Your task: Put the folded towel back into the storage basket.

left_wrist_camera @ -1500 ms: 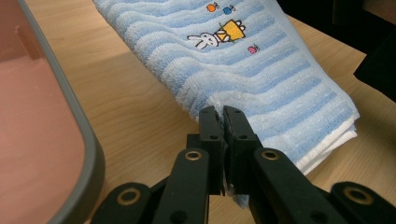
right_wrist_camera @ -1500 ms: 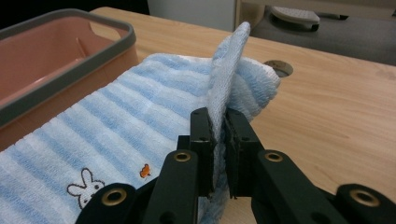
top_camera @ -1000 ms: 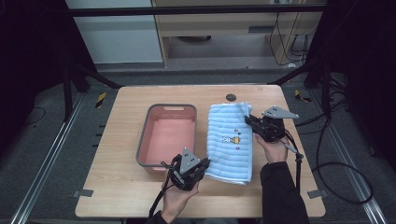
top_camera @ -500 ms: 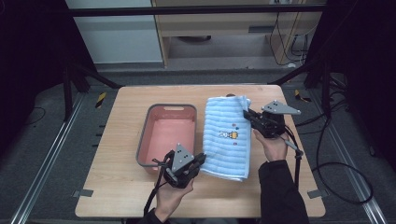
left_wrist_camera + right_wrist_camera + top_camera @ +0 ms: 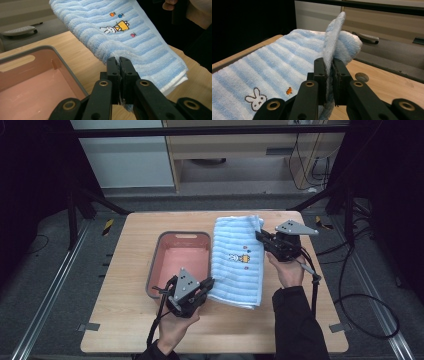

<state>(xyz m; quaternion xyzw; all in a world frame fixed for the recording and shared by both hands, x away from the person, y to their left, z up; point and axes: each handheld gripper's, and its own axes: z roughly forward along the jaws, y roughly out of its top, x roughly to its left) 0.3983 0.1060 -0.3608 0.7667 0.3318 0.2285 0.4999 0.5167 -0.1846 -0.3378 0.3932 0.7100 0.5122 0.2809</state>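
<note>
Both jaw pairs are clamped on thin pinches of the blue striped towel [image 5: 239, 261]: left gripper [image 5: 119, 65] on the near edge by the pink bin [image 5: 176, 265], right gripper [image 5: 328, 65] on the far edge, a flap standing up between its jaws. The towel lies on the table [image 5: 125, 320] just right of the bin. Risk: the folded layers separate on lift. The left grip looks like it holds one layer only, hard to confirm, so the rest could sag or catch the bin rim.

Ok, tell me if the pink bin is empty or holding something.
Empty. The pink bin shows a bare floor in the high view; the towel lies beside it.
</note>
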